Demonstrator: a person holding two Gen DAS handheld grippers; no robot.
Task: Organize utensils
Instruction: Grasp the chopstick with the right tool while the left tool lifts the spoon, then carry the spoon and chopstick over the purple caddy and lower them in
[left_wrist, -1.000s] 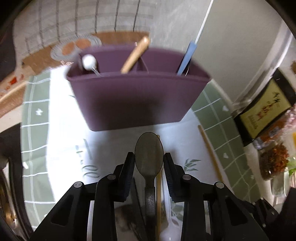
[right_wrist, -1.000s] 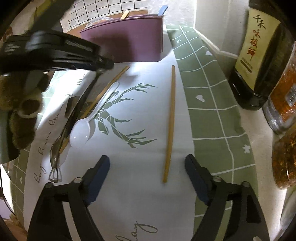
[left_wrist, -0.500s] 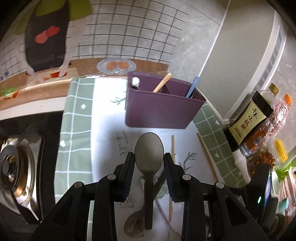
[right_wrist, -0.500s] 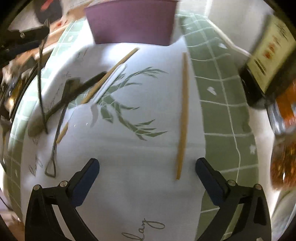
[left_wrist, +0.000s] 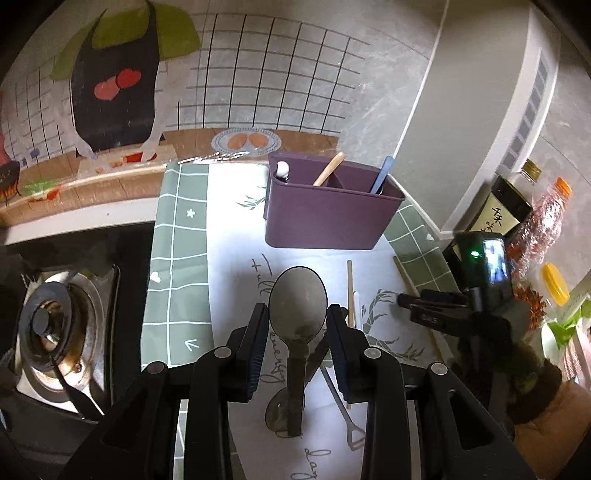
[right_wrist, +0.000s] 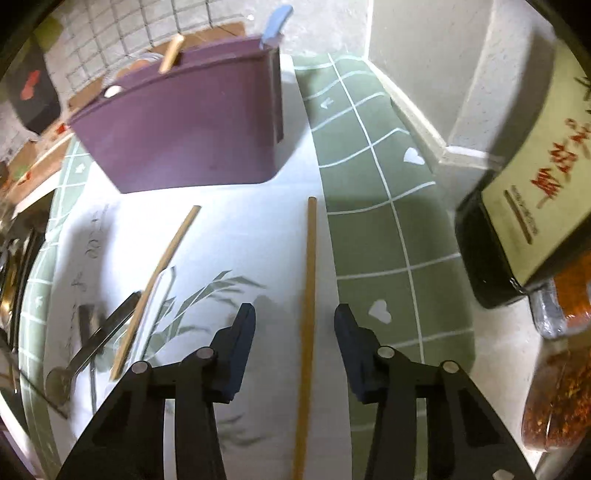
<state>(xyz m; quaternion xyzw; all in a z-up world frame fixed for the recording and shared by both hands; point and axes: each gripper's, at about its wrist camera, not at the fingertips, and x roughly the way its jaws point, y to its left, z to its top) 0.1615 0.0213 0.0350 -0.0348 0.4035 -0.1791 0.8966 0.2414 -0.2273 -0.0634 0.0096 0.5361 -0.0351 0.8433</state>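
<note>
My left gripper (left_wrist: 297, 325) is shut on a metal spoon (left_wrist: 297, 306), bowl upward, held above the cloth. The purple utensil holder (left_wrist: 328, 218) stands further back with a wooden handle (left_wrist: 329, 169), a blue handle (left_wrist: 382, 179) and a white-tipped utensil (left_wrist: 283, 169) in it. My right gripper (right_wrist: 294, 321) hangs low over the cloth, its jaws closing around a wooden chopstick (right_wrist: 307, 295) that lies between them, untouched by the pads. A second chopstick (right_wrist: 159, 280) lies to its left beside a metal utensil (right_wrist: 99, 336). The holder (right_wrist: 184, 129) stands just beyond.
A gas burner (left_wrist: 51, 325) sits left of the green checked cloth (left_wrist: 177, 258). A dark sauce bottle (right_wrist: 524, 206) and a jar of red flakes (right_wrist: 557, 387) stand at the right. In the left wrist view a person's hand holds the right gripper (left_wrist: 458, 306).
The left gripper drew back and up from the holder with the spoon. The right gripper moved forward over the right chopstick and its jaws narrowed around it.
</note>
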